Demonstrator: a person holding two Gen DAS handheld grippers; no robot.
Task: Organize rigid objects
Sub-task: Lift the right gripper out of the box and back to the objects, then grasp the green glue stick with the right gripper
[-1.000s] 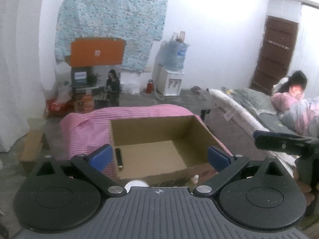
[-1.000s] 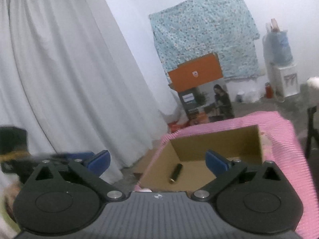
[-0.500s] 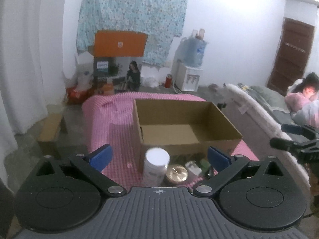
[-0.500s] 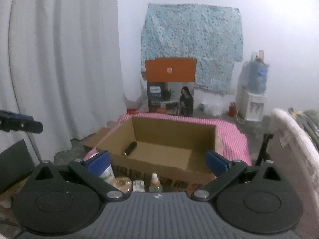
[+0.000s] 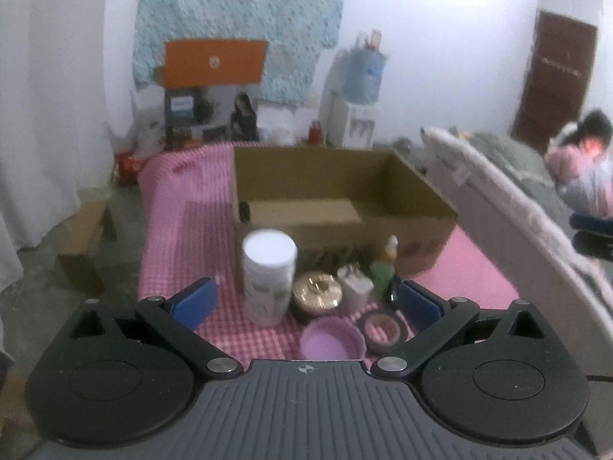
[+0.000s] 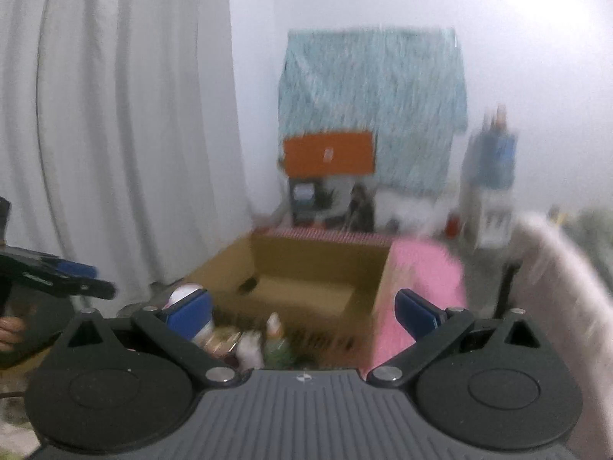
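An open cardboard box [image 5: 383, 230] stands on a pink checked cloth [image 5: 191, 230], with a small dark cylinder [image 5: 245, 211] inside at its left. In front of it stand a white canister [image 5: 268, 276], a gold round tin [image 5: 317, 294], a small white item [image 5: 358, 287], a green dropper bottle [image 5: 383, 268], a purple bowl [image 5: 331, 343] and a dark ring [image 5: 383, 331]. My left gripper [image 5: 304, 303] is open and empty just before them. My right gripper [image 6: 302, 308] is open and empty, facing the box [image 6: 306, 268] and the bottle [image 6: 276, 339].
A white curtain [image 6: 115, 134] hangs at the left. An orange-topped carton [image 5: 214, 88] and a water dispenser [image 5: 356, 115] stand by the far wall. A bed [image 5: 517, 211] with a person [image 5: 582, 161] runs along the right. A low cardboard piece [image 5: 82, 241] lies on the floor at left.
Both grippers have pulled back and tilted down from the box, so the row of small items in front of it has come into view. Both stay open and empty.
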